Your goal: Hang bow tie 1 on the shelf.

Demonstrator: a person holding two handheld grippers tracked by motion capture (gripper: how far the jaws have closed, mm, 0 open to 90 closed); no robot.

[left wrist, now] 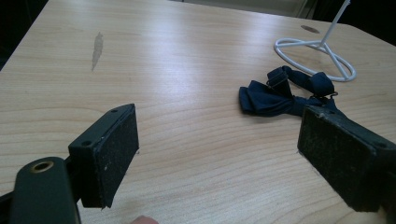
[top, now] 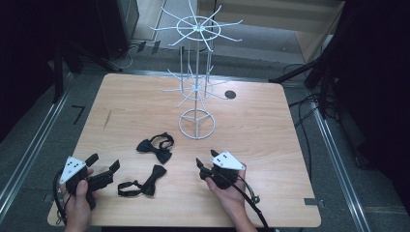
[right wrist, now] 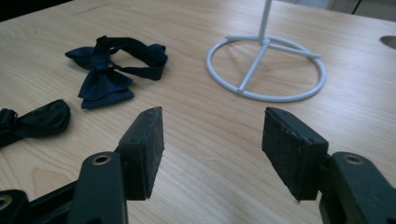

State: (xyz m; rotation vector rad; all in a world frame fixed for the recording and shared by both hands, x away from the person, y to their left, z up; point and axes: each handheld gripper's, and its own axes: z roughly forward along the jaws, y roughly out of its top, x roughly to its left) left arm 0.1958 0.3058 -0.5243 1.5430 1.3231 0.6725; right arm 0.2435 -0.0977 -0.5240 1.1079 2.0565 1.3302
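Left gripper (top: 103,163): near left, low over the table, jaws wide apart, empty.
Right gripper (top: 207,158): near centre-right, pointing far, jaws half apart, empty.
Bow ties: one (top: 155,148) before the rack (top: 196,124), another (top: 143,184) between the grippers.

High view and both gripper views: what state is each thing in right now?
Left gripper: open, nothing between its jaws.
Right gripper: open, nothing between its jaws.
Navy bow tie: lying loose on the table, strap looped, not held.
Black bow tie: lying flat near the table's front edge, not held.
White wire rack: upright, hooks bare.
Table: bearing the rack and both ties.
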